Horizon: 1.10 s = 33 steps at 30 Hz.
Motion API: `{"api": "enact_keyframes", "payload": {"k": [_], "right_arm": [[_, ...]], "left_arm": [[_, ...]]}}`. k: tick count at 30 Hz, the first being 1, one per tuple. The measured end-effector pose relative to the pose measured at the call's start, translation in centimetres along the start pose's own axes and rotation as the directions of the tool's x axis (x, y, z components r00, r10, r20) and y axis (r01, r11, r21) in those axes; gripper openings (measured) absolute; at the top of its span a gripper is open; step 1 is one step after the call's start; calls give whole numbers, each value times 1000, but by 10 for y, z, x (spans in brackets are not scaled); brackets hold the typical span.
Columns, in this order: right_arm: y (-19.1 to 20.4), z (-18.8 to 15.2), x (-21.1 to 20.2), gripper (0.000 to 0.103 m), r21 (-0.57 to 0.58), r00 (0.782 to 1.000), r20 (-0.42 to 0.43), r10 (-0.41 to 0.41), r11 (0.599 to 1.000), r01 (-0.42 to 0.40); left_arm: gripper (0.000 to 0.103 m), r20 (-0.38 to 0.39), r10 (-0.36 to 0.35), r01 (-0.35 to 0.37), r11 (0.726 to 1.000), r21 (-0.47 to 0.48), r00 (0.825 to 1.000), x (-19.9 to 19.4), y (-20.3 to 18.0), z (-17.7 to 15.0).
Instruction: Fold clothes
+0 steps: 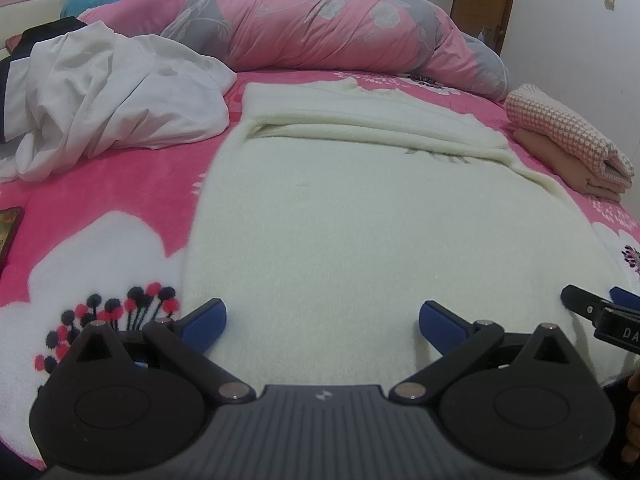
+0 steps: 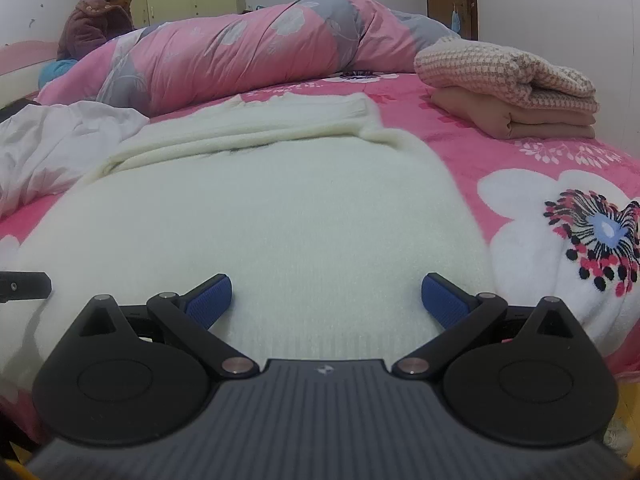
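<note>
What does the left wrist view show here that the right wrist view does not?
Only the left wrist view: a phone-like object at the blanket's left edge, and the right gripper entering from the right.
Only the right wrist view: a seated person beyond the bed and a full flower print.
Both: the cream sweater, folded stack, white garment, pink duvet.
</note>
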State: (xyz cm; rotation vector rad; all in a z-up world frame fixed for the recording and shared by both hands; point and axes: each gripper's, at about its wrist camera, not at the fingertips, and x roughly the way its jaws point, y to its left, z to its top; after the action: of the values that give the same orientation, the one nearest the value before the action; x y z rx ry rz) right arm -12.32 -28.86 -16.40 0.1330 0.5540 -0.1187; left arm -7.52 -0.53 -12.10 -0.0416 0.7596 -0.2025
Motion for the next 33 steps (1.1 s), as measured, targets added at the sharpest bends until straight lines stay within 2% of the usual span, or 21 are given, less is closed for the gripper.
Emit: {"api": "enact_keyframes", "payload": {"k": [11,15,16,19,23,28,31,33], "right_arm": [[2,0,0,102,-10,1000,-1,-6,1000,6],[3,3,2,102,-26,1000,-21,-14,1000,13],[3,4,2,102,-29,999,-29,-15,999,14],[3,12,-1,102,-38,999,-42,-30,999,29],[1,25,-11,102,-64,999,25,-43,997,44],[-1,38,-8,99,-123,998,33,-48,991,52],[-1,38,-4,92,-148,999,27,-33,988,37],[0,36,0,79,-157,1000,16,-26,987,29]], "left_arm": [[103,2,10,-10,1000,27,1000,-1,-3,-1],[103,79,-7,5,1000,27,997,-16,-3,1],[103,106,-9,5,999,36,994,-21,-5,2],[103,126,-4,-8,996,94,992,-23,-15,10],[103,96,28,-40,992,120,995,-12,-27,22],[96,10,43,-44,994,101,999,6,-35,29],[94,-33,48,-45,994,95,998,13,-37,27],[94,-52,59,-54,994,96,997,16,-38,25]]}}
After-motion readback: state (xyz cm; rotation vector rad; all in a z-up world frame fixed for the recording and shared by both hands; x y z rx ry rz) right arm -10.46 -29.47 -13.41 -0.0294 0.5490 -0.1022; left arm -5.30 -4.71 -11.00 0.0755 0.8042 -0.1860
